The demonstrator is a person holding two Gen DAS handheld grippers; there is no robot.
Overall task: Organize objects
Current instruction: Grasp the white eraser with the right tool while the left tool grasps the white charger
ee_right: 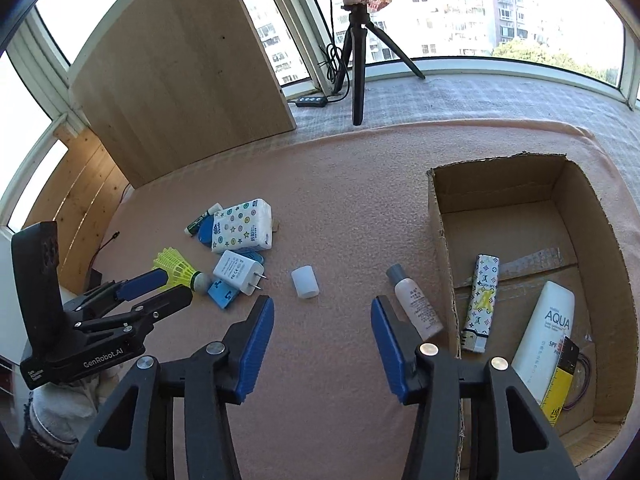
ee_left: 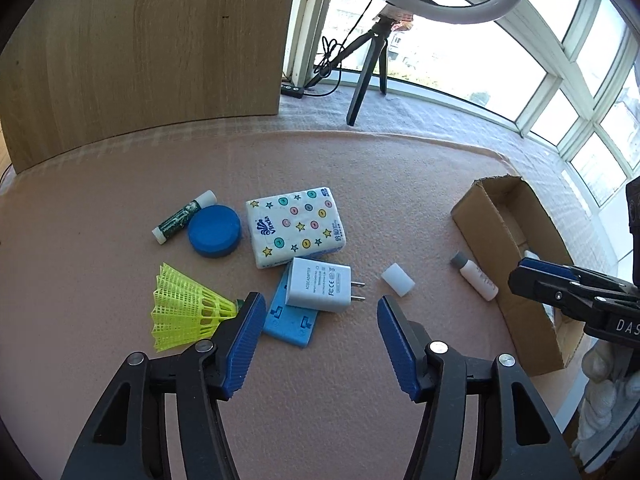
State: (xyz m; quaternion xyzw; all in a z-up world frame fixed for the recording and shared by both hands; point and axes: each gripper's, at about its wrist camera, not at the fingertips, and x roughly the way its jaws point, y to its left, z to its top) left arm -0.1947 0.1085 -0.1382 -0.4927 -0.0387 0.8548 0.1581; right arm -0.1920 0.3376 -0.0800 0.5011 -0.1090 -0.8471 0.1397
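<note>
A: Grippers?
B: Left gripper [ee_left: 322, 310] and right gripper [ee_right: 322, 312]: ribbed blue pads, jaws partly apart, nothing between them.

A: Nearest the left?
B: One yellow mesh shuttlecock [ee_left: 188, 308] just beside its left pad, cork toward the pad. Ahead, one white charger [ee_left: 320, 285], prongs pointing right, lying on one blue foam block [ee_left: 290, 320].

A: The right?
B: One small matte white cylinder [ee_right: 305, 282] ahead; one bottle [ee_right: 416, 304] beside the right pad, grey cap pointing away. Further right, one corrugated cardboard box [ee_right: 440, 216].

Both wrist cameras look steeply down from close above, sharing the pink mat [ee_left: 320, 184] and cardboard box [ee_right: 440, 216].
</note>
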